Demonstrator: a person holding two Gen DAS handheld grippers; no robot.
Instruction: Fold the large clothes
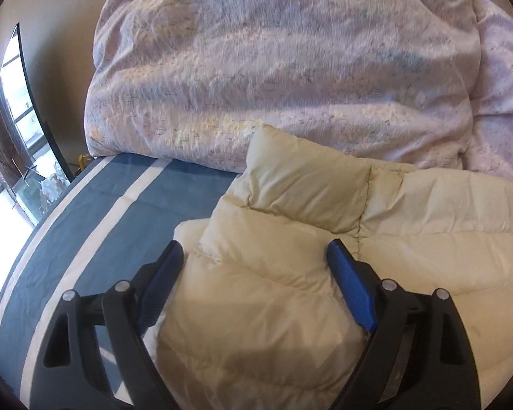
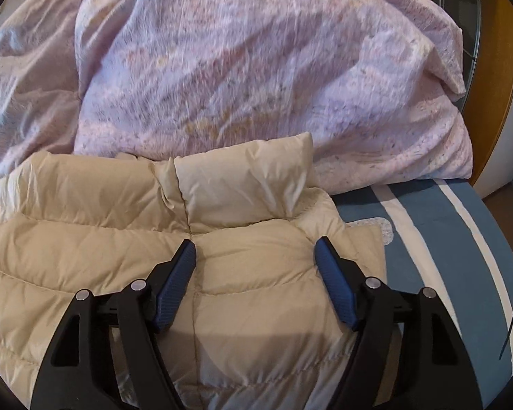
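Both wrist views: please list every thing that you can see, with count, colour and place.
puffer jacket: one, cream, lying on the bed under both grippers, collar toward the duvet.
duvet: one, pale pink-lilac, heaped at the far side of the bed.
bed sheet: one, blue with white stripes, under the jacket.
window: one, bright, at the far left in the left wrist view.
left gripper: black with blue fingers, open over the jacket.
right gripper: black with blue fingers, open over the jacket.

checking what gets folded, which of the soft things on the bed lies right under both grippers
The cream puffy jacket, quilted and plain. The lilac patterned duvet is heaped farther back, beyond the jacket's collar, away from both open grippers.
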